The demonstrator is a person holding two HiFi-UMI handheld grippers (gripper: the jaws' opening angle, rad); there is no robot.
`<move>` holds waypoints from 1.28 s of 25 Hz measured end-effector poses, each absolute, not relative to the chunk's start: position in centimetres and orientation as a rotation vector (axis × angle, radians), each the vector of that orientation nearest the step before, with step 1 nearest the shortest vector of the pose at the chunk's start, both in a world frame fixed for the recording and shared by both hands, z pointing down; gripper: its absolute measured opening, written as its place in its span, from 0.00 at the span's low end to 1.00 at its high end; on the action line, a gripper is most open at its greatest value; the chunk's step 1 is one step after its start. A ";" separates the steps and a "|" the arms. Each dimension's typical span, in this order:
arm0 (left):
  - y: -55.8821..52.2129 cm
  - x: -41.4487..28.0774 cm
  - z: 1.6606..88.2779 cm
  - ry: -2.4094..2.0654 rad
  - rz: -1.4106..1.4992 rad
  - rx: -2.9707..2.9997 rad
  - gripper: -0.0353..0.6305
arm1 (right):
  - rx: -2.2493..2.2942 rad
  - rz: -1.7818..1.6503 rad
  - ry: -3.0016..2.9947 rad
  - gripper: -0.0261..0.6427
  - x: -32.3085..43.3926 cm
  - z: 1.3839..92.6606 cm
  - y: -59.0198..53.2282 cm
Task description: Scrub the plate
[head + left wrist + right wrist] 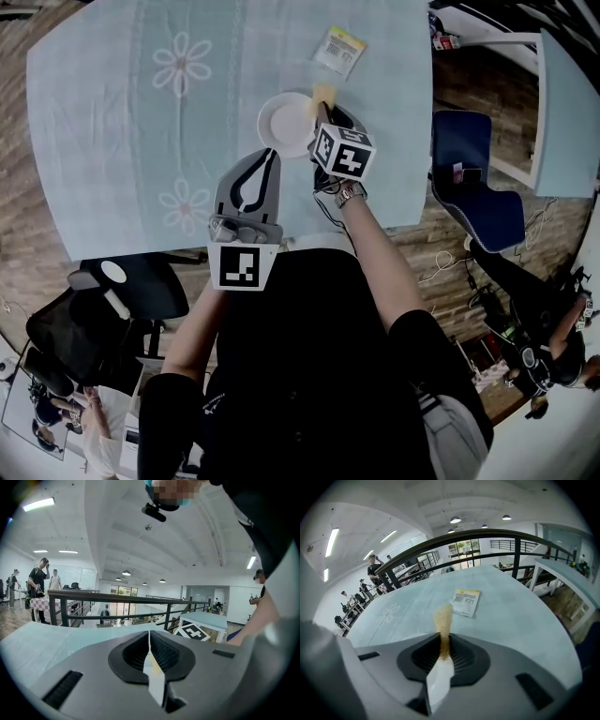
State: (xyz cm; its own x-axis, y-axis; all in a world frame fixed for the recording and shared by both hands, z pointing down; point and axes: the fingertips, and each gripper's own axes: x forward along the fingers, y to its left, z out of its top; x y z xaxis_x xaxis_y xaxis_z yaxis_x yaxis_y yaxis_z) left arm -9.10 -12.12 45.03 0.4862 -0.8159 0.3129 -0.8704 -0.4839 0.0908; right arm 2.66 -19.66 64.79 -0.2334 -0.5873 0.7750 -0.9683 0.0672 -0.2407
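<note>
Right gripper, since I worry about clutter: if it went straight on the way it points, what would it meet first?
Probably the packet ahead, with the held sponge touching it first, though depth is unclear.

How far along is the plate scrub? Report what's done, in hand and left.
Done: the right gripper is shut on the tan sponge. In hand: the sponge hangs at the right rim of the white plate; contact cannot be told. Left: the scrubbing itself, as far as shows. The left gripper, shut and empty, sits short of the plate.
</note>
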 end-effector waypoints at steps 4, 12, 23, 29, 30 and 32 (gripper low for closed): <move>-11.6 -9.3 44.8 -1.455 0.308 2.484 0.09 | 1.595 1.029 -1.866 0.12 3.0 63.5 -19.3; -10.9 -9.6 44.3 -1.457 0.318 2.502 0.09 | 1.503 1.052 -1.939 0.12 -0.7 62.6 -18.0; -10.3 -11.2 44.5 -1.503 0.366 2.483 0.09 | 1.278 1.131 -2.032 0.12 -7.6 63.1 -16.2; -10.3 -12.1 44.7 -1.546 0.330 2.434 0.09 | 1.221 1.195 -2.005 0.12 -8.8 64.4 -15.5; -10.3 -12.2 44.8 -1.545 0.339 2.434 0.09 | 1.223 1.204 -1.996 0.12 -8.7 64.7 -15.4; -10.3 -12.3 44.7 -1.561 0.297 2.405 0.09 | 1.233 1.229 -1.982 0.12 -8.4 65.1 -15.5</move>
